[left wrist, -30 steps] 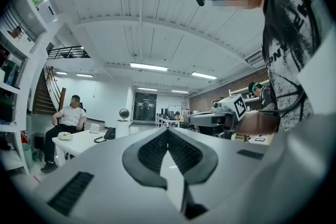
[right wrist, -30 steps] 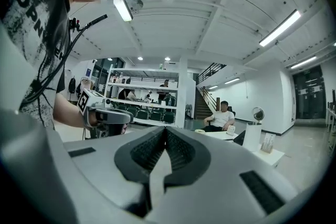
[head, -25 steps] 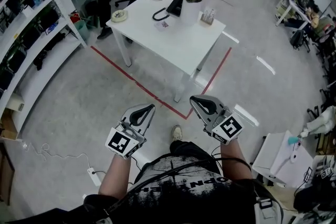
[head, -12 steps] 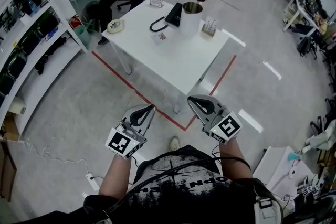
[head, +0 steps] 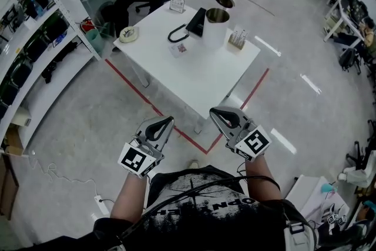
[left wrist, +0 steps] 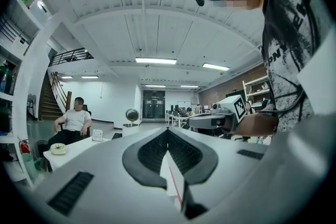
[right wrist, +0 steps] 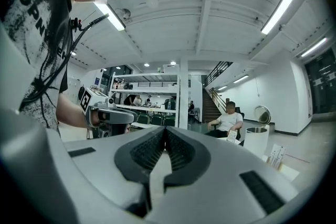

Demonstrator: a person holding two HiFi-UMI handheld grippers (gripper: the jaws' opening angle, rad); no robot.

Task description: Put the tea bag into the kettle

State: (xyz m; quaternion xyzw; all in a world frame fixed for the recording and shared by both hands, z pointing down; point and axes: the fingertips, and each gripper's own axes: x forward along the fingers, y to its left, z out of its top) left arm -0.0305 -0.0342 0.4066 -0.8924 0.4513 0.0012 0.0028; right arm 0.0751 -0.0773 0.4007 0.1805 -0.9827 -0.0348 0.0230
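Left gripper (left wrist: pixel 168 134): jaws clenched, nothing between them. Right gripper (right wrist: pixel 165 132): same, pads together and empty. Both are held low in front of the body, tips aimed at the table (head: pixel 205 73), which is well apart, ahead. The small packet (head: pixel 181 48) mid-table is probably the tea bag — too small to read its long axis. It lies ahead, slightly nearer the left gripper's line. The kettle (head: pixel 215 25), lid up, stands just right of it and a little beyond — in line with the right gripper. Nothing is in reach; close the gap first.
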